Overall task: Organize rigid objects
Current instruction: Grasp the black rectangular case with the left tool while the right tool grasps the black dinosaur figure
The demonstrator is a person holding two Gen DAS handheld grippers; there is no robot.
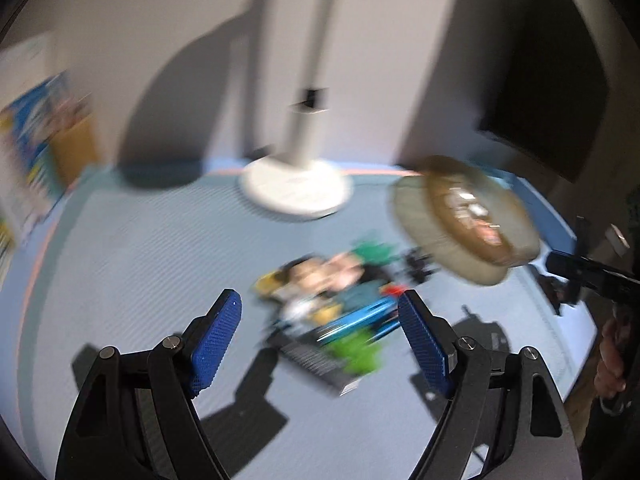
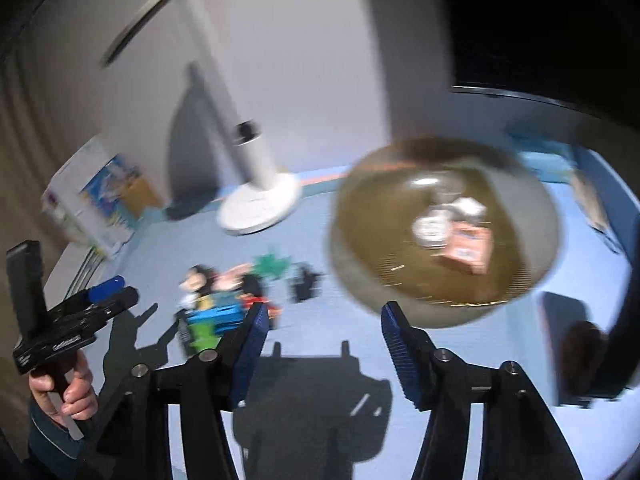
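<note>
Toy pile (image 1: 332,300): a blurred heap of small rigid toys in the middle of the blue mat (image 1: 140,260), the things to be sorted. A blue bar-shaped piece, a bright green piece, a darker green star-like shape and a cartoon figure can be made out; finer detail is lost to motion blur.
Bowl (image 2: 444,228): a round, brownish, see-through bowl to the right of the pile, near it but apart. It already holds a white item and an orange one, so it is probably the container the toys go into.
Left gripper (image 1: 320,344): above the mat with the pile straight ahead between its blue fingers. The tongs are spread wide and hold nothing.
Right gripper (image 2: 324,344): nearer the bowl, its tongs also wide apart and empty. Both seem poised for a first pick, each lined up with its own side of the job.
Lamp (image 1: 296,188): a white lamp with a round base behind the pile, near the wall, out of the reach path.
Box (image 1: 36,152): a colourful box at the left edge.
Small black object (image 2: 304,284): between pile and bowl, the one thing that could catch a carried toy.
</note>
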